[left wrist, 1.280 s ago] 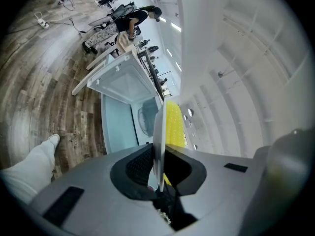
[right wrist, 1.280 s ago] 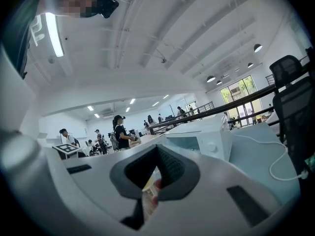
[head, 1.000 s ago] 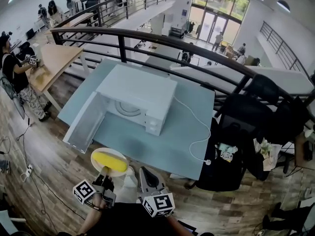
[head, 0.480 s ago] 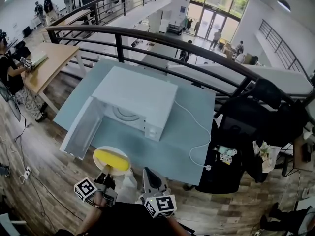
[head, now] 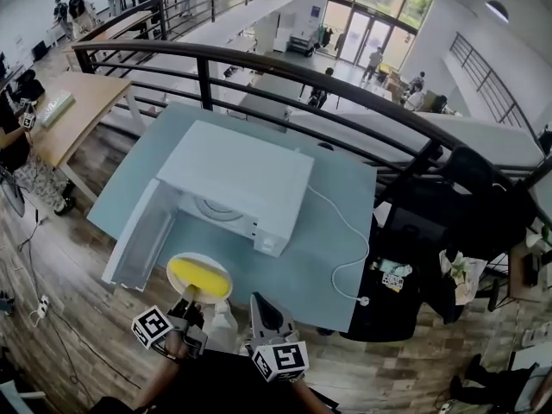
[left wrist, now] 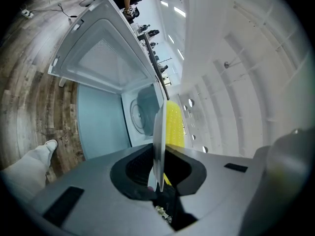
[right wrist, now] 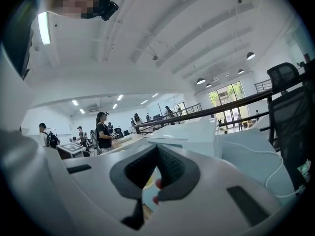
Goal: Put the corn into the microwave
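**Head view:** I see the whole white microwave [head: 237, 175] on the blue surface [head: 345, 197], with its door [head: 142, 235] swung out toward 8 o'clock. The corn [head: 200, 277] lies on a white plate [head: 194, 256] at 6 o'clock of the oven, outside its mouth.

**Left gripper view:** only this view looks into the cavity, as far as the turntable [left wrist: 140, 114].

**Tools:** the left tool [left wrist: 158, 181] is pinched on the plate's near rim. The right tool [right wrist: 147, 186], at 3 o'clock of the left, has its jaws slightly apart with nothing between them.
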Action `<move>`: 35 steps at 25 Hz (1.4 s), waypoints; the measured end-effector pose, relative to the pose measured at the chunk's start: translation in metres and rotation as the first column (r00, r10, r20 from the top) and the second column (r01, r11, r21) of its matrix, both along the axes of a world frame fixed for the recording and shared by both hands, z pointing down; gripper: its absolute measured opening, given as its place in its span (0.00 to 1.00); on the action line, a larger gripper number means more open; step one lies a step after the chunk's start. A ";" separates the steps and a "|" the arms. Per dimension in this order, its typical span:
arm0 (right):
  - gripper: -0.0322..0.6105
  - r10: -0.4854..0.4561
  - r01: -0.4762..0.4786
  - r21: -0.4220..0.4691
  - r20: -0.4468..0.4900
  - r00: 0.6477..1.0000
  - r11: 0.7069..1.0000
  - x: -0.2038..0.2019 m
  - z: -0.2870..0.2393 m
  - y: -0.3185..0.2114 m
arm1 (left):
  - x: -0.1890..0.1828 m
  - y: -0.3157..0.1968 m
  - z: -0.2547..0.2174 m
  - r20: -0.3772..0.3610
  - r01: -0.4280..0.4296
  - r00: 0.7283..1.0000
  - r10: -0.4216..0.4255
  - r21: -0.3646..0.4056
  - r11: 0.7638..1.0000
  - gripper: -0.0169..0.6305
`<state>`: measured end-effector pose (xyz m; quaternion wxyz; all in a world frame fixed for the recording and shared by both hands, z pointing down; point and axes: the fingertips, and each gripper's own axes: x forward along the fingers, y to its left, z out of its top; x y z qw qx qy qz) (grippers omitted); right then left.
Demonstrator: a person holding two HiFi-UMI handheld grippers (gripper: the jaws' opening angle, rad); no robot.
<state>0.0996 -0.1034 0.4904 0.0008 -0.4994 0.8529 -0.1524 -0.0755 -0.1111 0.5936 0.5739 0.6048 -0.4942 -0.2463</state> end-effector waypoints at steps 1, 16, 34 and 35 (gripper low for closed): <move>0.06 0.003 -0.003 -0.001 -0.003 1.000 1.000 -0.001 -0.002 -0.003 | -0.001 -0.005 0.000 -0.006 -0.005 1.000 0.005 0.002 1.000 0.08; 0.06 0.034 -0.035 -0.012 -0.061 0.998 0.999 -0.038 -0.008 -0.054 | -0.020 -0.080 0.017 -0.009 -0.085 0.996 0.084 -0.020 0.996 0.08; 0.06 0.044 -0.046 -0.027 -0.075 0.996 0.999 -0.068 0.004 -0.116 | -0.034 -0.142 0.066 -0.043 -0.118 0.992 0.115 -0.079 0.990 0.08; 0.06 0.046 -0.049 -0.028 -0.075 0.996 0.998 -0.069 0.005 -0.119 | -0.035 -0.146 0.069 -0.047 -0.120 0.992 0.116 -0.080 0.990 0.08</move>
